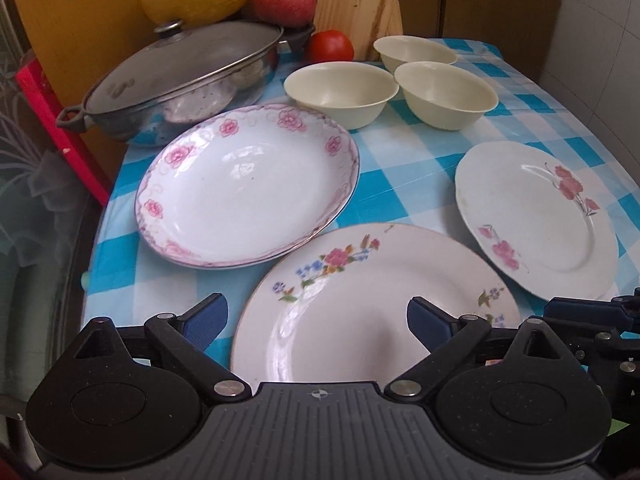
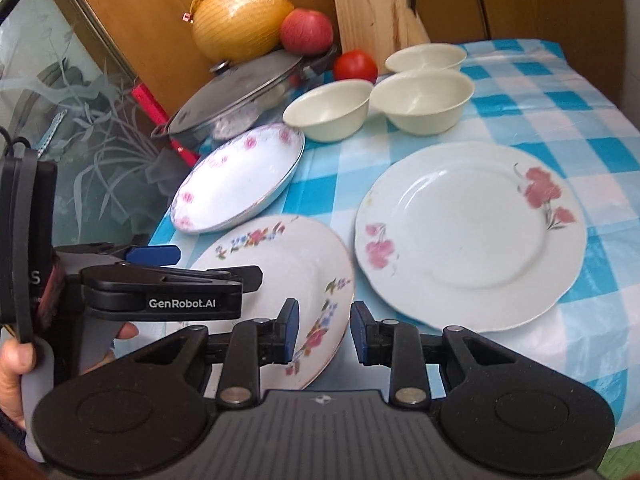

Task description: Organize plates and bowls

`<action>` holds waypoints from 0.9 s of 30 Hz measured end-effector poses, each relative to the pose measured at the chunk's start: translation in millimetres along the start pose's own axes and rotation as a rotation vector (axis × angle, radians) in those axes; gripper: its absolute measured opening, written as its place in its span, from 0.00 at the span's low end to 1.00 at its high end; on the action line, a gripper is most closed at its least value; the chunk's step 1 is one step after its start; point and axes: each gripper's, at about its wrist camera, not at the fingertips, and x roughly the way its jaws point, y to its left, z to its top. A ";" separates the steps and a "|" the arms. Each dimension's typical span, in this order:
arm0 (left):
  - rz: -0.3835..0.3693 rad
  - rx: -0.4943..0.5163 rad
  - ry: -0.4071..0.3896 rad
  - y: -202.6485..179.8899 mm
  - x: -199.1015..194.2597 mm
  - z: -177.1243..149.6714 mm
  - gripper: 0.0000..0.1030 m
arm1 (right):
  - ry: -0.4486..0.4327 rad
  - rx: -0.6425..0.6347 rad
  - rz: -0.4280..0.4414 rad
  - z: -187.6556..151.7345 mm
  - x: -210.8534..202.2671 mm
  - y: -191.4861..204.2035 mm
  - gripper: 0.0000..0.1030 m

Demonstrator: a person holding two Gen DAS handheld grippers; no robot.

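Checked cloth covers the table point(image 1: 400, 184). Nearest, the left tool point(image 1: 316, 318) gapes wide over the flowered plate point(image 1: 360, 300); the right tool point(image 2: 325, 330) stands narrow, astride its rim without pressing. Two plates lie beyond, then three bowls point(image 1: 340, 92).

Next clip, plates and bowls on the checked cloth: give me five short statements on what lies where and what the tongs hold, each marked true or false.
1. Three cream bowls stand separately, unstacked. True.
2. The left tongs grip a plate. False: open, holding nothing.
3. A lid covers the metal pan. True.
4. The tomato sits inside a bowl. False: it lies on the cloth.
5. The three plates are stacked. False: they lie side by side.
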 end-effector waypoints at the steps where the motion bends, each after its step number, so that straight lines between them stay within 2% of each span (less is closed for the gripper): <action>1: 0.000 0.000 0.005 1.4 0.3 -2.0 0.96 | 0.008 0.006 0.001 -1.2 1.6 -0.3 0.26; 10: -0.020 0.007 0.044 7.6 3.9 -13.5 0.96 | 0.045 0.055 -0.013 -1.5 17.2 -4.3 0.28; 18: -0.056 -0.008 0.067 10.2 7.7 -17.0 0.98 | 0.022 0.062 -0.022 0.6 24.4 -3.0 0.30; 23: -0.131 -0.061 0.090 22.9 10.8 -20.7 0.97 | 0.017 0.061 -0.021 1.3 25.7 -3.3 0.31; 27: -0.126 -0.059 0.073 24.2 10.6 -22.1 0.97 | 0.013 0.033 -0.030 0.5 26.4 -0.2 0.31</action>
